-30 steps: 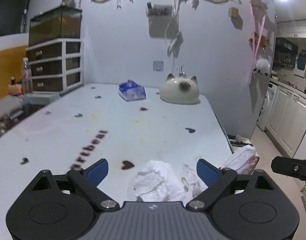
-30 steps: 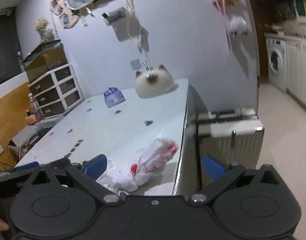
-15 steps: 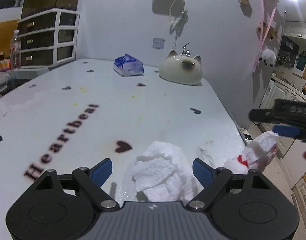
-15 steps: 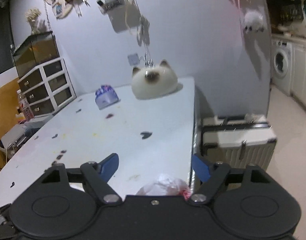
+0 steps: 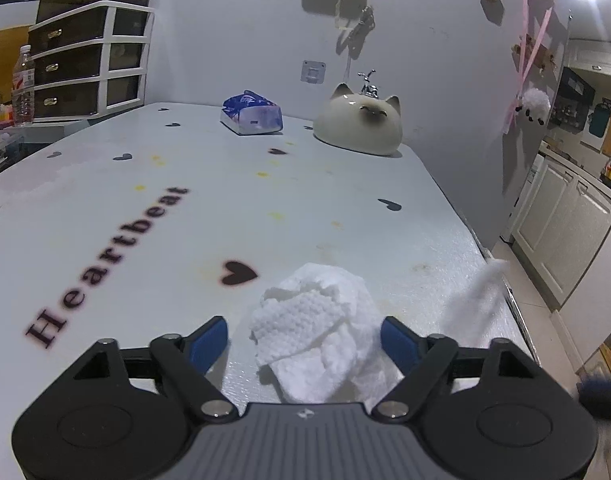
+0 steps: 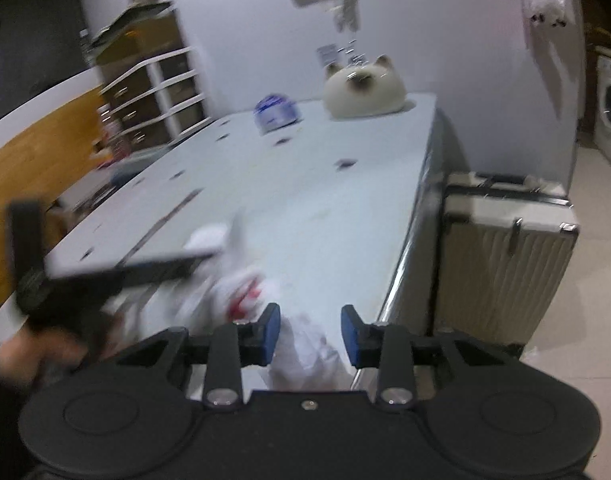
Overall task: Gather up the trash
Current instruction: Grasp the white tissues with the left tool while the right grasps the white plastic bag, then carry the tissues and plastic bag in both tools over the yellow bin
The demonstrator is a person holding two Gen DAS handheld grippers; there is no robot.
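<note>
A crumpled white paper towel [image 5: 317, 328] lies on the white table [image 5: 265, 208] between the blue fingers of my left gripper [image 5: 303, 338]. Its jaws are closing: the right pad is at the towel's edge and the left pad stands a little clear of it. My right gripper [image 6: 310, 332] is closing near the table's right edge, with a white wad with red marks [image 6: 305, 348] filling the gap between its pads. In the left wrist view a blurred white strip [image 5: 477, 300] of that wad rises at the table's right edge.
A cat-shaped ceramic dish [image 5: 359, 128] and a blue tissue pack [image 5: 251, 116] sit at the far end of the table. Drawers [image 5: 89, 64] and a bottle [image 5: 22, 84] stand at the left. A pale suitcase [image 6: 505, 248] stands on the floor beside the table's right edge.
My left gripper has sunk toward the towel and its jaws have narrowed. My right gripper's jaws have come from wide apart to close around the red-marked wad, and its view is blurred by motion.
</note>
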